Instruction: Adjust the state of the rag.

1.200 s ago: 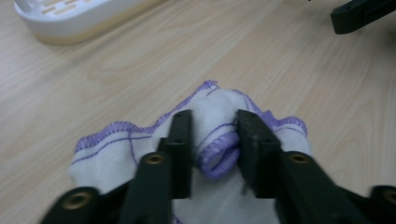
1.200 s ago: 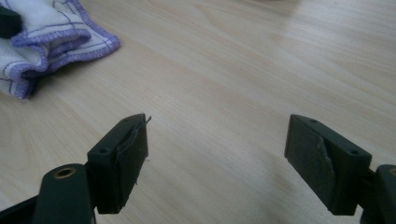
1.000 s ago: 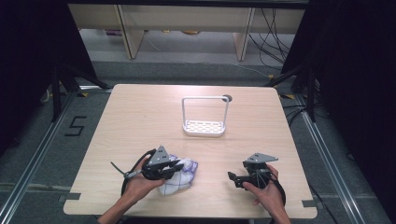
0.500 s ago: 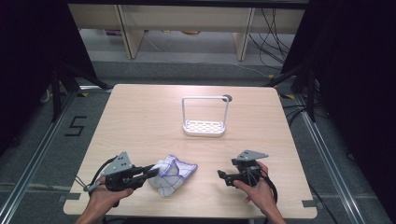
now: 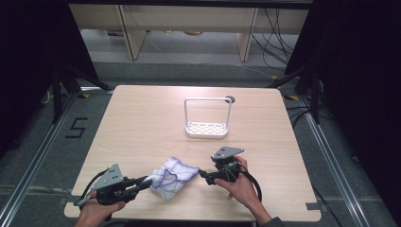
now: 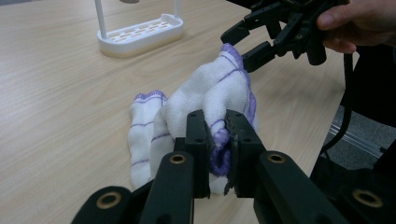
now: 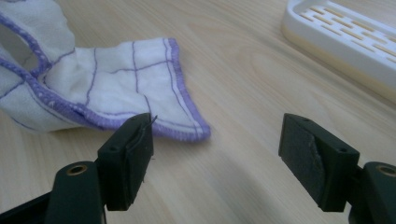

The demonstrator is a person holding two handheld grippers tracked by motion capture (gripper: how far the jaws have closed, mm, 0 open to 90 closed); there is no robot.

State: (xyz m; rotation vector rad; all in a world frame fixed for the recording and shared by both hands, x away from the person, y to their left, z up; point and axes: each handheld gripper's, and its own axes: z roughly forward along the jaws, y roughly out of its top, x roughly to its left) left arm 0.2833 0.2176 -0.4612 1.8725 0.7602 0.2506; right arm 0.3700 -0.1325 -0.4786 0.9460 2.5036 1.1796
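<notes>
A white cloth with purple grid lines and a purple hem (image 5: 172, 177) lies crumpled on the table near its front edge. My left gripper (image 5: 144, 181) is shut on the cloth's left end, and the hem bunches between its jaws (image 6: 217, 121). From there the cloth (image 6: 210, 93) stretches away toward my right gripper (image 6: 247, 42). My right gripper (image 5: 202, 174) stands open just right of the cloth, its jaws having just been closing a little. In the right gripper view the cloth's flat corner (image 7: 116, 84) lies just ahead of the gripper (image 7: 217, 140), and neither pad presses on it.
A white rack with a slotted base and a tall wire handle (image 5: 207, 128) stands at the table's middle, beyond the cloth. Its base (image 7: 345, 37) lies to the far right of the right gripper. The wooden table (image 5: 142, 123) ends close behind both hands.
My left gripper has moved left along the front edge with the cloth's end in it, drawing the cloth out. My right gripper has moved left, up to the cloth's right corner.
</notes>
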